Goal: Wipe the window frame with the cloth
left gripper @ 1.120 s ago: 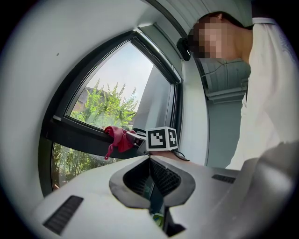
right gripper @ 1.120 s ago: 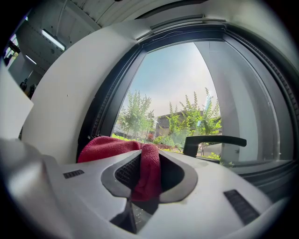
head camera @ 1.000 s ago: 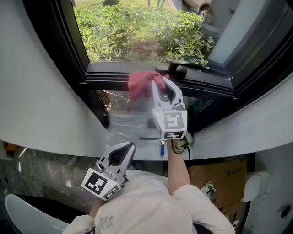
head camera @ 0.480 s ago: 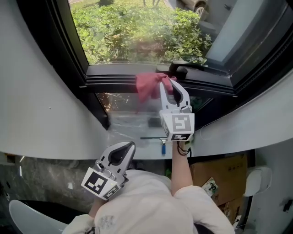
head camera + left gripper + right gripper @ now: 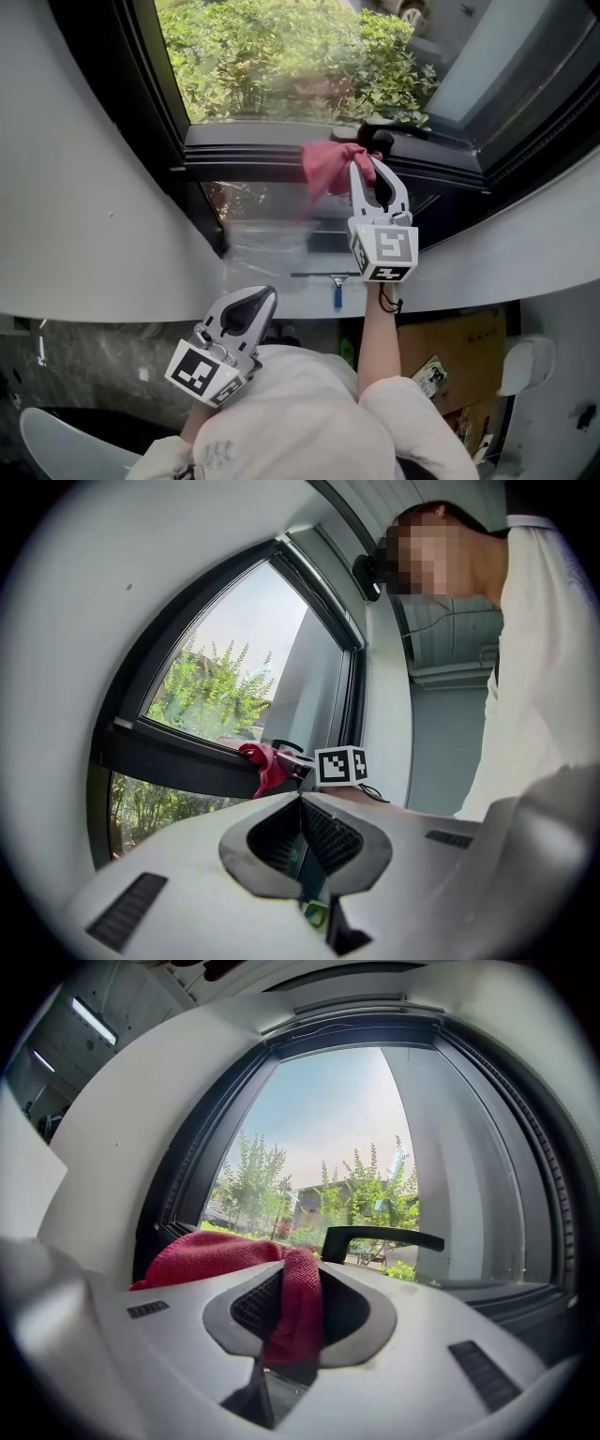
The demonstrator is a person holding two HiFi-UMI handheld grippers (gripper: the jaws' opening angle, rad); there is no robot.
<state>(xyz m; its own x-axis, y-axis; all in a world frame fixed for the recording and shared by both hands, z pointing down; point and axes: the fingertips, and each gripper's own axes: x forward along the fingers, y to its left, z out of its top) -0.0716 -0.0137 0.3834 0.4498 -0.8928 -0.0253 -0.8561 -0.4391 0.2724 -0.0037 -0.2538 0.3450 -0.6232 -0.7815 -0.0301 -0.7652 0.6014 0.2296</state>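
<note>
My right gripper (image 5: 367, 161) is clamped on a red cloth (image 5: 326, 169): in the right gripper view a fold of it is pinched between the two jaws, and the rest bunches out ahead and to the left of them. In the head view the cloth is pressed against the black window frame (image 5: 253, 150), on the horizontal bar below the open pane, just left of the black window handle (image 5: 392, 127), which it touches or nearly touches; I can't tell which. The gripper reaches up and away from me, with its marker cube (image 5: 384, 249) facing the camera. My left gripper (image 5: 261, 300) is held low and close to my body, well apart from the frame, and in its own view the jaws are together with nothing between them. A small blue-handled squeegee (image 5: 333, 279) lies on the pale sill below the frame. Green shrubs (image 5: 291, 56) fill the view through the glass.
</note>
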